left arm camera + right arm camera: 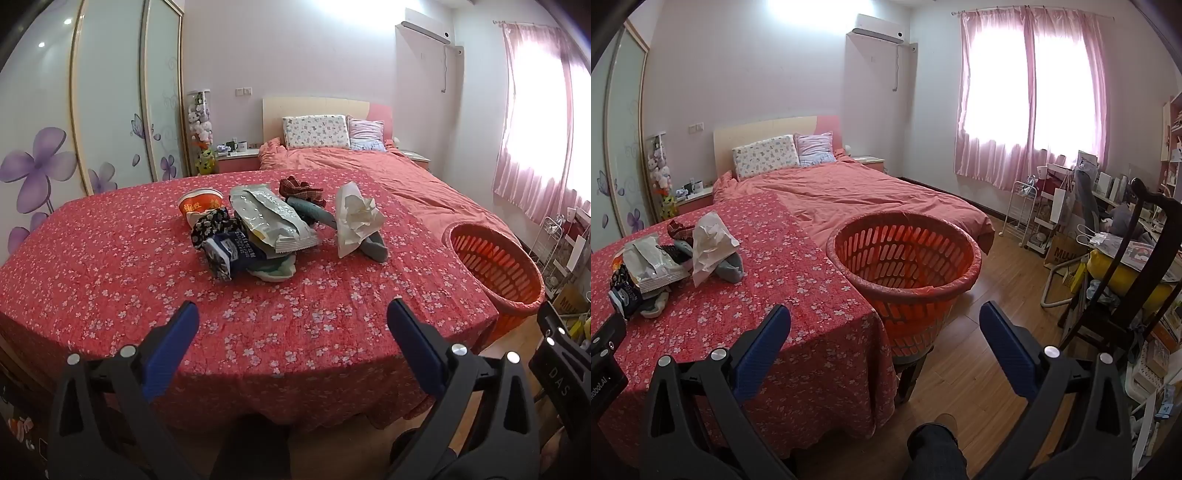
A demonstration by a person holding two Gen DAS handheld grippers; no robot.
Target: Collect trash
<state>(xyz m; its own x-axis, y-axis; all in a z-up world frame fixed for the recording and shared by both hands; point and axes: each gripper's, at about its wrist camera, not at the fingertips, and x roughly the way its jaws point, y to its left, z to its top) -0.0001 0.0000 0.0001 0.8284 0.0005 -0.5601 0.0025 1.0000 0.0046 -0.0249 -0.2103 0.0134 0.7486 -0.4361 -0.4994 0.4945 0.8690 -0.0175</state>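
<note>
A pile of trash and cloth lies mid-table on the red flowered tablecloth (110,266): a silver snack wrapper (269,218), crumpled white paper (356,218), a dark blue wrapper (231,253), an orange paper cup (201,205) and socks. The pile also shows in the right wrist view, with the white paper (711,240) and silver wrapper (652,264). An orange slotted basket (905,258) stands at the table's right corner, empty; it also shows in the left wrist view (495,266). My left gripper (291,310) is open and empty over the near table edge. My right gripper (884,314) is open and empty in front of the basket.
A bed (871,192) with a salmon cover lies behind the table. A dark wooden chair (1137,266) and cluttered shelves stand at the right on the wooden floor (990,325). A wardrobe with purple flowers (44,166) is at the left. A knee (934,446) shows below.
</note>
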